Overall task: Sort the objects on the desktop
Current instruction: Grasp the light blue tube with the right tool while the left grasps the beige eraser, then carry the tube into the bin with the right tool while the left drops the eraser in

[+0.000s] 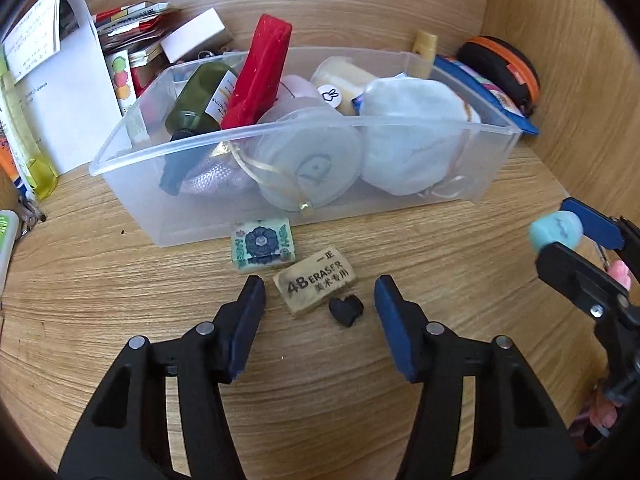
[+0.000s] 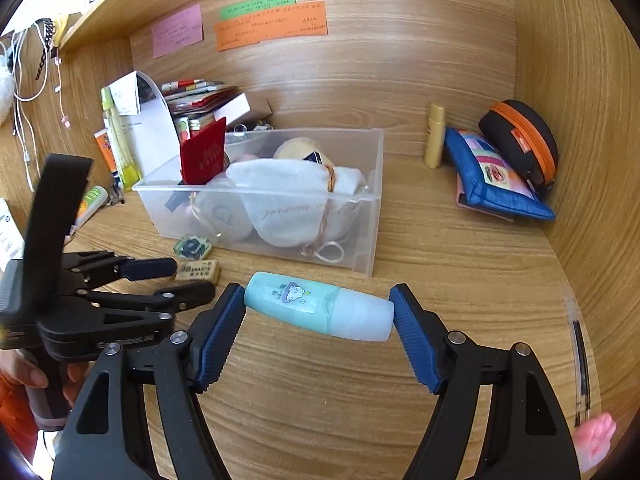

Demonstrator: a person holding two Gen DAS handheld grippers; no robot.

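My right gripper is shut on a teal and white bottle, held lengthwise between the pads above the desk; its end shows in the left wrist view. My left gripper is open and empty, low over a 4B eraser and a small black lump. A green patterned eraser lies just beyond, against the clear plastic bin. The bin holds pouches, a green bottle and a red case.
Papers, booklets and a yellow tube crowd the back left. A blue pouch, an orange-zipped black case and a yellow tube sit back right. Wooden walls close the back and right.
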